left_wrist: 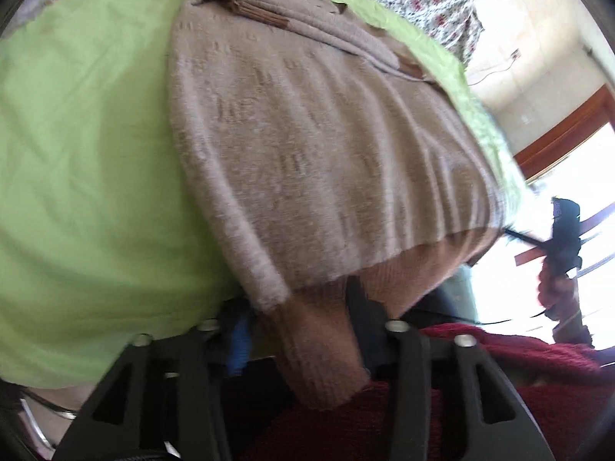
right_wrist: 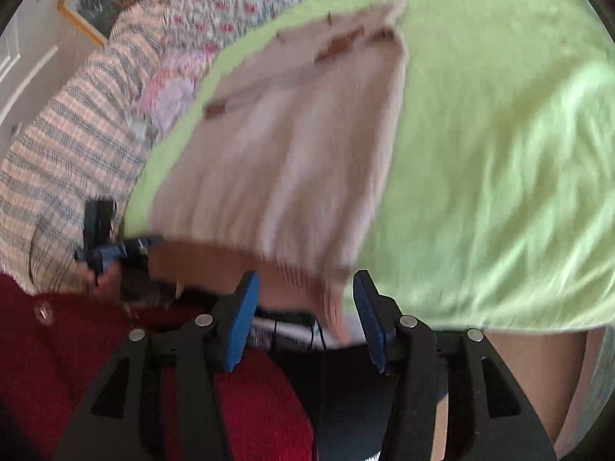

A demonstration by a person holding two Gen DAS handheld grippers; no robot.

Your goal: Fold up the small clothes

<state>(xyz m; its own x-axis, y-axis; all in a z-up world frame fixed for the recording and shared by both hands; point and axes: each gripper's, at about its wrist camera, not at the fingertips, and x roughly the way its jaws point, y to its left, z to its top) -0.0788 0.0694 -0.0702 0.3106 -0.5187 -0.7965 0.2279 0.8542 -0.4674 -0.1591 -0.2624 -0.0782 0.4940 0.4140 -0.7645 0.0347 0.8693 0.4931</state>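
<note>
Sweater (left_wrist: 307,146): beige knit, lying on green sheet (left_wrist: 84,176).
Left claw (left_wrist: 303,330): grips sweater's near ribbed hem.
Right claw (right_wrist: 305,315): spread apart, holding nothing, at near hem.

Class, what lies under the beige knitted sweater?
A green sheet shows around the beige sweater, seemingly beneath it. Whatever else lies directly under is covered.

Bare green sheet (right_wrist: 499,153) beside beige sweater (right_wrist: 288,146); patterned bedding (right_wrist: 69,146) crowds opposite side.

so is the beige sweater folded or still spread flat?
Partly folded: the beige sweater has its sleeves laid across the body, a narrow rectangle on the green sheet; its hem hangs over the edge.
</note>
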